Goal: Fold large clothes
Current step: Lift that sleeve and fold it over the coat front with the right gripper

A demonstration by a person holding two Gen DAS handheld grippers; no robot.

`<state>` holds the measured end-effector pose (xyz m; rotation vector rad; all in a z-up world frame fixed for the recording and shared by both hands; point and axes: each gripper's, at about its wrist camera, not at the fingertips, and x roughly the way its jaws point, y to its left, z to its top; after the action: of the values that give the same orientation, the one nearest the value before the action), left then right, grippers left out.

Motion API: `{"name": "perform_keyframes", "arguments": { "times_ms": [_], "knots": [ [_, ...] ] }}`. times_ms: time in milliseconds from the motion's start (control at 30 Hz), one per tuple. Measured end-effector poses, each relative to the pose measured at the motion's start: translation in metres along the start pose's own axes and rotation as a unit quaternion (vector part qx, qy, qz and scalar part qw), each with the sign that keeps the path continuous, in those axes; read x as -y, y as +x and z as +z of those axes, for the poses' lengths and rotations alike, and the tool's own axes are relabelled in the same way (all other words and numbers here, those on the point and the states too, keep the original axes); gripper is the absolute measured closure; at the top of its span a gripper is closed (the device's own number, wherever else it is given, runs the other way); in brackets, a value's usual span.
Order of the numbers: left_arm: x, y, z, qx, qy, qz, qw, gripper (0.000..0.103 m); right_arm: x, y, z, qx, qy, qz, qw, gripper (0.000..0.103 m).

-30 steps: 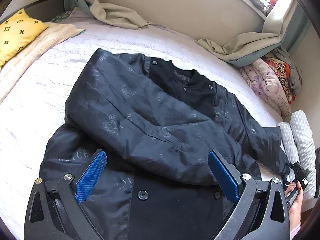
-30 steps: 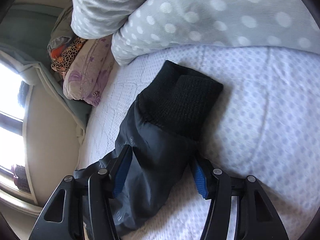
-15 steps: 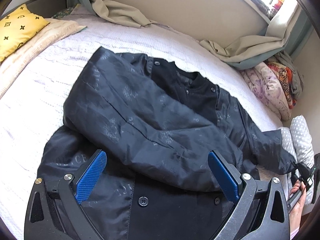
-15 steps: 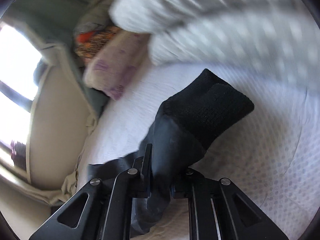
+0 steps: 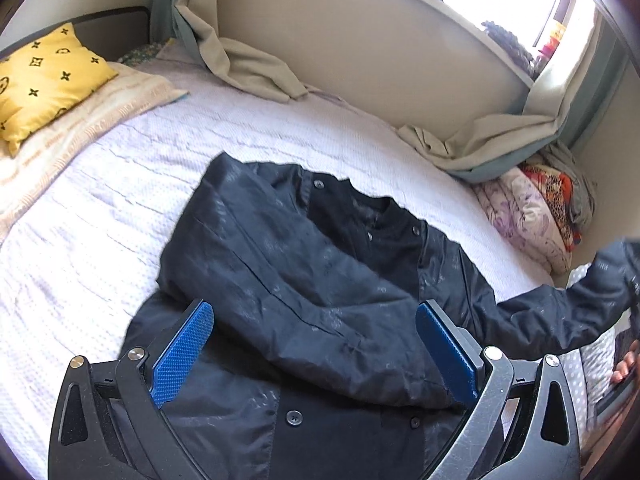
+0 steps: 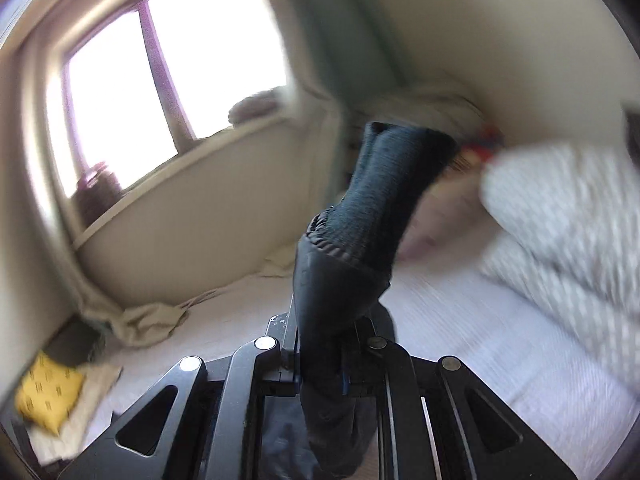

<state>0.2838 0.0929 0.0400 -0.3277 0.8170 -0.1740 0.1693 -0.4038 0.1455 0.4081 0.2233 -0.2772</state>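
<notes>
Left-wrist view: a dark navy jacket (image 5: 304, 280) lies front-up on the white textured bed (image 5: 120, 184), filling the centre of the frame, its collar toward 12 o'clock and its hem running under the camera at 6 o'clock. The shell is a slightly glossy, creased fabric with a faint tone-on-tone print; the placket and collar are matte black and carry round dark buttons. One sleeve is folded across the chest, from the shoulder at 10 o'clock down toward 5 o'clock. The other sleeve (image 5: 560, 312) stretches toward 3 o'clock and is lifted clear of the bed at its far end. The left gripper (image 5: 316, 348) hangs over the lower front of the jacket with its blue pads (image 5: 180, 354) spread wide and nothing between them. A yellow cushion (image 5: 44, 80) lies at 10 o'clock, beige curtains (image 5: 248, 64) trail onto the bed at 12 o'clock, and folded floral bedding (image 5: 532, 216) sits at 3 o'clock. Right-wrist view (motion-blurred): the right gripper (image 6: 320, 364) is pressed together on the sleeve (image 6: 340, 280) just below its black ribbed cuff (image 6: 392, 184), which stands up toward 12 o'clock in front of the window (image 6: 168, 64); a dotted pillow (image 6: 560, 216) lies at 3 o'clock.
</notes>
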Motion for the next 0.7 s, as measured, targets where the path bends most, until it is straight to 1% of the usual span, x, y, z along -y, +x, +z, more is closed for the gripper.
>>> {"name": "perform_keyframes", "arguments": {
  "times_ms": [133, 233, 300, 400, 533, 600, 633, 700],
  "knots": [
    [-0.009, -0.009, 0.007, 0.012, -0.017, -0.008, 0.9997, 0.0, -0.083, 0.002, 0.0, -0.001, -0.077, 0.051, 0.996, 0.094],
    [-0.016, -0.015, 0.012, 0.02, -0.031, -0.012, 0.9992, 0.0, -0.146, 0.006, -0.021, -0.014, -0.138, 0.081, 0.987, 0.094],
    [-0.022, -0.019, 0.015, 0.025, -0.04, -0.015, 0.9988, 0.0, -0.185, 0.012, -0.043, -0.027, -0.183, 0.095, 0.978, 0.094],
    [-0.033, -0.022, 0.02, 0.031, -0.06, -0.013, 0.9977, 0.0, -0.23, 0.019, -0.084, -0.06, -0.22, 0.115, 0.967, 0.095],
    [-0.05, -0.028, 0.026, 0.036, -0.087, -0.008, 0.9956, 0.0, -0.27, 0.035, -0.149, -0.11, -0.265, 0.121, 0.95, 0.095],
    [-0.056, -0.031, 0.029, 0.04, -0.094, -0.005, 0.9947, 0.0, -0.282, 0.041, -0.178, -0.129, -0.286, 0.118, 0.942, 0.095],
    [-0.059, -0.032, 0.03, 0.041, -0.098, -0.005, 0.9944, 0.0, -0.29, 0.045, -0.197, -0.14, -0.302, 0.115, 0.936, 0.095],
    [-0.062, -0.032, 0.031, 0.038, -0.101, -0.007, 0.9941, 0.0, -0.302, 0.054, -0.221, -0.156, -0.325, 0.109, 0.926, 0.095]
  ]
}}
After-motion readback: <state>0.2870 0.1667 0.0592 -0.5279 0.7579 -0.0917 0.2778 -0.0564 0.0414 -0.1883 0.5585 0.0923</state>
